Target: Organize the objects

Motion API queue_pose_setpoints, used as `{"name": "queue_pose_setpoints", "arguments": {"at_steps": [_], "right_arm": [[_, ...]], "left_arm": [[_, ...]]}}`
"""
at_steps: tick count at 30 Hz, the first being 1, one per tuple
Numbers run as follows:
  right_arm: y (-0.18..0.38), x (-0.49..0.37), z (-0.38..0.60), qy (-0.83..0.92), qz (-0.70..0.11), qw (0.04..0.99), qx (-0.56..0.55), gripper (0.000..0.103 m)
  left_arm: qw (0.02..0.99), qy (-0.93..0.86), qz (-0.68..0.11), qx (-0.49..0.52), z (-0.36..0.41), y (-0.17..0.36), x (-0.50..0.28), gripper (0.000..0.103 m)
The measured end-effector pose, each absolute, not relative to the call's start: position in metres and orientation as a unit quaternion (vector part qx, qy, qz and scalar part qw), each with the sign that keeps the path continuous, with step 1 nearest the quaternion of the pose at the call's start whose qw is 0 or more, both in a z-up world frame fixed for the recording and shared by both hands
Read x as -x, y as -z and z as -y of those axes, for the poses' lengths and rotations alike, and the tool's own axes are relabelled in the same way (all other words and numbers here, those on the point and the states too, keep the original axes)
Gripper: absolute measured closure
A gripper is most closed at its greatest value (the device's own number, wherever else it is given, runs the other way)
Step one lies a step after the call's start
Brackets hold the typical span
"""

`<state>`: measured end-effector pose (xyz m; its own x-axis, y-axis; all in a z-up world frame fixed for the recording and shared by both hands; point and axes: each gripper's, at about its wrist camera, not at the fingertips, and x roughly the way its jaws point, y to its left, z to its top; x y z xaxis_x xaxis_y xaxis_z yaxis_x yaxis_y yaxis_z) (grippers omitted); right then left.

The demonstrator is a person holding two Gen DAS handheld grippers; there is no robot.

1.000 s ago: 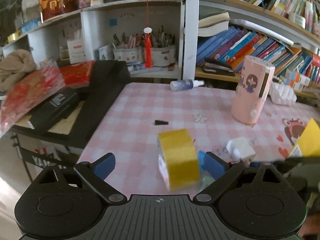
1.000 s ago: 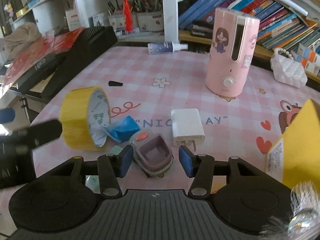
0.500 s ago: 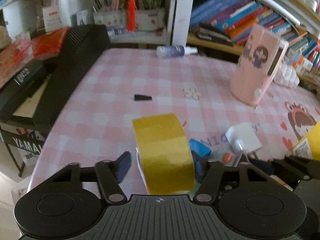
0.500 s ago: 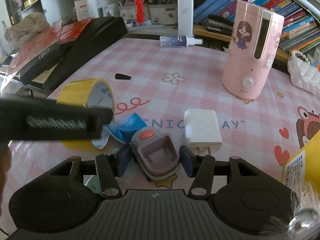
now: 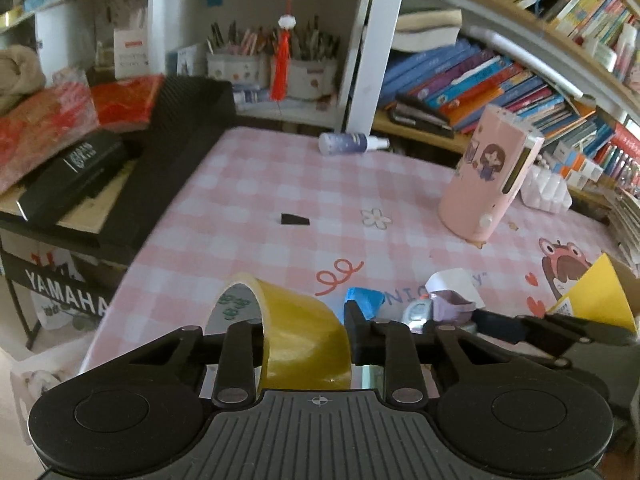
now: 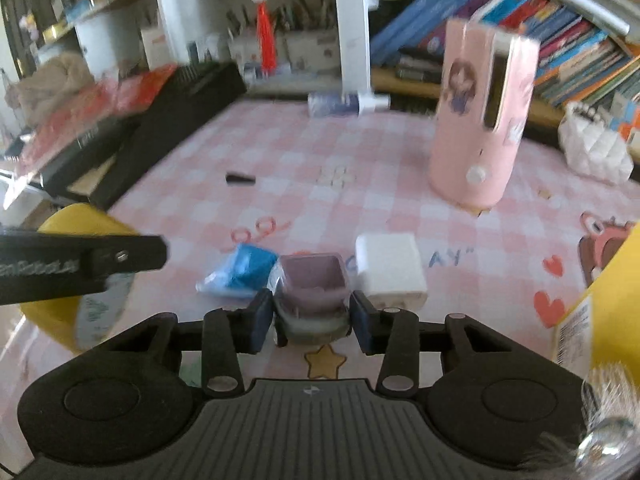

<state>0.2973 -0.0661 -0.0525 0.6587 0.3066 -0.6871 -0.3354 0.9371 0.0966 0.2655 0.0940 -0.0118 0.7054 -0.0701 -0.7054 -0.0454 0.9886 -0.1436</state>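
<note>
Pink checked tablecloth (image 5: 280, 184), bookshelves behind. Left gripper (image 5: 304, 336), spread wide a second ago, has just closed, pinching the yellow tape roll (image 5: 300, 336) at the near edge. Right gripper (image 6: 312, 316), also just closing, clamps the small purple-grey device (image 6: 312, 296).

Tape roll (image 5: 304, 336): glossy yellow plastic film, printed paper liner inside. Tablecloth (image 5: 304, 184): smooth pink checked sheet, slight sheen. Charger (image 6: 390, 270): smooth white plastic. Pink canister (image 5: 490, 178): satin plastic. Gripper bodies: matt black ribbed plastic.

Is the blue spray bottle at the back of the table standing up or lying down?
Lying down: the spray bottle rests on its side, nozzle pointing right.
</note>
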Motion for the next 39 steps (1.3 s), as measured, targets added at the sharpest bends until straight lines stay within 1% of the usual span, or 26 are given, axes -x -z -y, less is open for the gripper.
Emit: {"name": "queue_pose_setpoints", "arguments": {"at_steps": [3, 12, 28, 39], "right_arm": [[0.044, -0.288, 0.074, -0.173, -0.372, 0.912, 0.011, 0.064], [0.018, -0.245, 0.089, -0.176, -0.349, 0.92, -0.002, 0.064], [0.004, -0.16, 0.079, -0.169, -0.342, 0.924, 0.008, 0.064], [0.005, -0.094, 0.073, -0.153, -0.354, 0.923, 0.007, 0.064]], "left_arm": [[0.923, 0.002, -0.377, 0.076, -0.098, 0.009, -0.252, 0.083], [0.927, 0.012, -0.361, 0.102, -0.101, -0.004, -0.208, 0.083], [0.93, 0.044, -0.347, 0.114, -0.106, -0.005, -0.125, 0.083], [0.928, 0.069, -0.349, 0.112, -0.109, -0.004, -0.067, 0.083]]}}
